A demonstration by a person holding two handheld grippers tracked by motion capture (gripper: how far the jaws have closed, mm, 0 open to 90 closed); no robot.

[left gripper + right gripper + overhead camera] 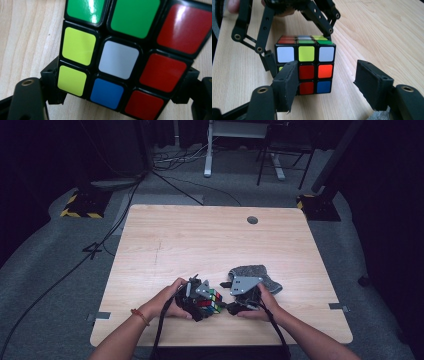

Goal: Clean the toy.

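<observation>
A scrambled Rubik's cube (213, 300) sits low over the wooden table (210, 240) near its front edge. My left gripper (202, 301) is shut on it. In the left gripper view the black pads (51, 82) press the cube (117, 60) on two opposite sides. In the right gripper view the cube (305, 53) shows a white, yellow, white top row, with the left gripper's linkage (262, 30) reaching down over it. My right gripper (325, 75) faces the cube with its jaws open. One of its pads (285, 87) overlaps the cube's lower left corner and the other pad stands clear to the right. My right gripper (231, 306) lies just right of the cube.
A grey cloth (260, 271) lies on the table behind my right hand. A round cable hole (252, 220) is near the far edge. The table's front edge (220, 343) runs close below both hands. Cables (75, 265) trail over the floor at the left.
</observation>
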